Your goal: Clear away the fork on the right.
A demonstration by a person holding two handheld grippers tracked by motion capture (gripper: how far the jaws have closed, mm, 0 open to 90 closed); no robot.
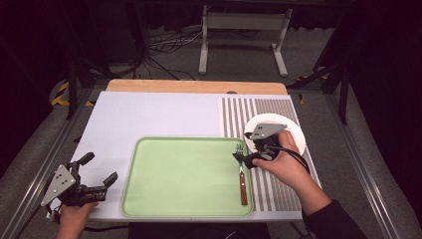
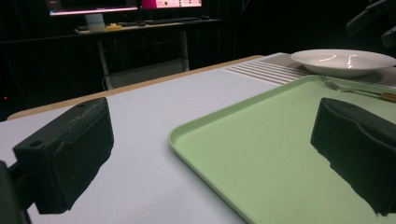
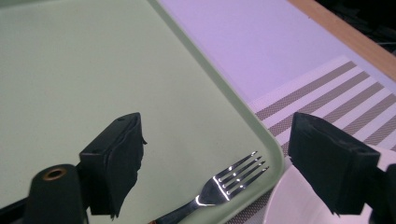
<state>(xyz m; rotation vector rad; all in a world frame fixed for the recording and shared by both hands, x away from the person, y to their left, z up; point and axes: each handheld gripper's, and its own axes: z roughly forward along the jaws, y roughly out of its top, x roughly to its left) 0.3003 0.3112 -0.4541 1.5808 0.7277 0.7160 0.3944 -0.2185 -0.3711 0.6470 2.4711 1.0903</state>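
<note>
A fork [image 1: 242,174] with a wooden handle lies inside the green tray [image 1: 184,174], along its right edge, tines pointing away from me. My right gripper [image 1: 245,160] hovers just above the fork's neck, open, with nothing held. Its own view looks down between the jaws at the fork tines [image 3: 236,175], the tray [image 3: 93,70] and the plate rim [image 3: 299,200]. My left gripper [image 1: 101,167] rests open at the table's near left corner, beside the tray [image 2: 196,126], with nothing between its jaws [image 2: 212,154].
A white plate [image 1: 293,132] sits on a striped placemat [image 1: 278,189] to the right of the tray, just behind my right hand. The plate [image 2: 343,60] also appears far off in the left gripper view. White table surface [image 1: 149,114] stretches beyond the tray.
</note>
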